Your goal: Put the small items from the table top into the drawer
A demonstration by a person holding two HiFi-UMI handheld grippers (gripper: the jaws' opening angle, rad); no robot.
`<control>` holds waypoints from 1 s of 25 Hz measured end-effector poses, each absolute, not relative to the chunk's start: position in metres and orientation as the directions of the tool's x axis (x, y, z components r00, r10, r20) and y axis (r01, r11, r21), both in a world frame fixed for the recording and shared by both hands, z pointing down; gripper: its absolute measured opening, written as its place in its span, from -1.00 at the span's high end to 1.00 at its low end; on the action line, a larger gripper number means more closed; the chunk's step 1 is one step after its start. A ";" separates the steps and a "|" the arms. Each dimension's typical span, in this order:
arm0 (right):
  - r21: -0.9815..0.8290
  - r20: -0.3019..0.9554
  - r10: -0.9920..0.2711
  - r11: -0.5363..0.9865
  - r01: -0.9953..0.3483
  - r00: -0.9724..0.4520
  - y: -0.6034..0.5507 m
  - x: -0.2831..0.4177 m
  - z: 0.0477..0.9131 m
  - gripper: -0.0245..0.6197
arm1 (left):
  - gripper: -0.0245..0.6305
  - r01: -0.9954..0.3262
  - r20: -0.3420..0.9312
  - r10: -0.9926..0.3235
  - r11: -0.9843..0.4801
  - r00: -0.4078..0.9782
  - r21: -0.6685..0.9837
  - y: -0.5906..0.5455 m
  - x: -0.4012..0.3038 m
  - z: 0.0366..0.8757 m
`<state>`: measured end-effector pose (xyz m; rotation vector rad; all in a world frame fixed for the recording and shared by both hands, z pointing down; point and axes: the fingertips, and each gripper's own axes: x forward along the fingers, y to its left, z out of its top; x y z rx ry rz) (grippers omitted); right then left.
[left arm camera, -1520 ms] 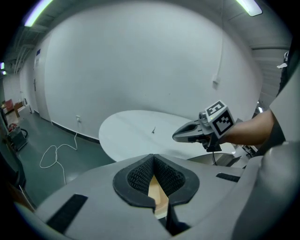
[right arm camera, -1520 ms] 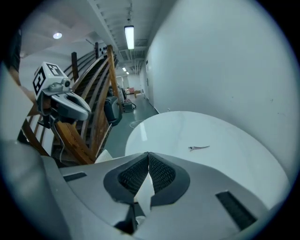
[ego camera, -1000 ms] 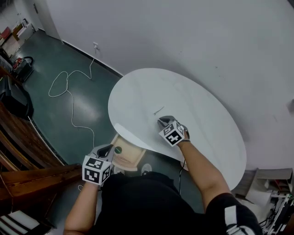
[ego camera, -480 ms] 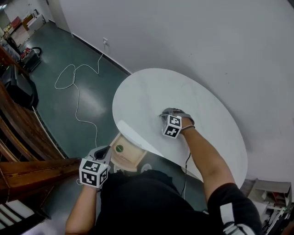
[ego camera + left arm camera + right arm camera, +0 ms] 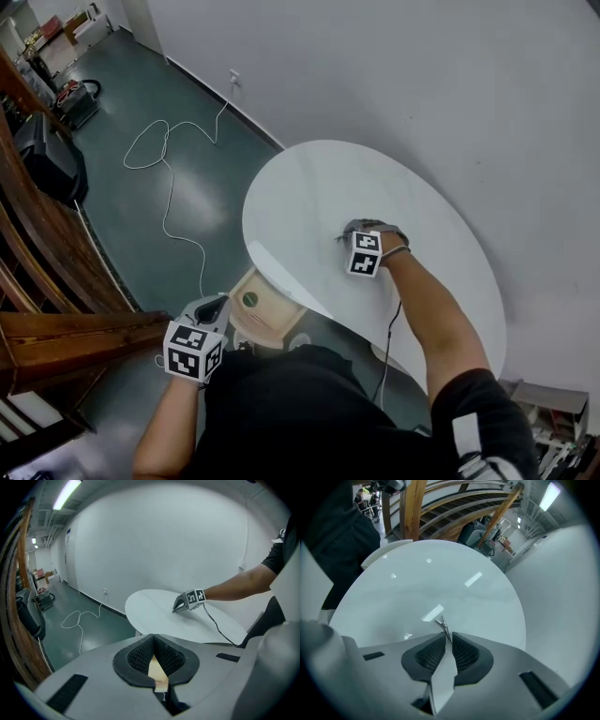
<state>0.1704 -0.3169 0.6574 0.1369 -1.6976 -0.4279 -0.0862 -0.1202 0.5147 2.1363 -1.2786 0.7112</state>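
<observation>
Down at the lower left of the head view, the left gripper (image 5: 213, 310) hangs over the open wooden drawer (image 5: 274, 324). Its jaws are closed tip to tip with nothing in them. Further out, mid-frame, the right gripper (image 5: 446, 637) is down on the white round table (image 5: 300, 187). Its jaws are squeezed to a sliver on the near end of a thin metal clip (image 5: 442, 625). The clip's long axis runs pretty much in line with the jaws, poking up and a bit left past the tips. I reckon the right gripper makes the carry, down-left to the drawer.

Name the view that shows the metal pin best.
Right gripper view: the pin shows close up, pinched at the right gripper's jaw tips. In the head and left gripper views it is too small to make out.
</observation>
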 end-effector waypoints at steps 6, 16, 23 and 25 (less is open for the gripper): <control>0.346 0.933 -0.324 0.927 0.147 -0.154 -0.315 0.168 0.659 0.85 | 0.88 -0.893 0.674 -0.609 -0.410 0.418 0.183 -0.120 -0.089 0.513; 0.387 0.912 -0.381 0.922 0.009 -0.152 -0.304 0.163 0.649 0.87 | 0.88 -0.874 0.666 -0.595 -0.446 0.449 0.191 -0.114 -0.097 0.513; 0.399 0.885 -0.416 0.909 -0.120 -0.210 -0.281 0.143 0.623 0.87 | 0.88 -0.850 0.652 -0.580 -0.486 0.489 0.206 -0.106 -0.101 0.514; 0.393 0.879 -0.421 0.905 -0.161 -0.222 -0.272 0.137 0.617 0.87 | 0.88 -0.842 0.648 -0.574 -0.497 0.500 0.210 -0.104 -0.102 0.514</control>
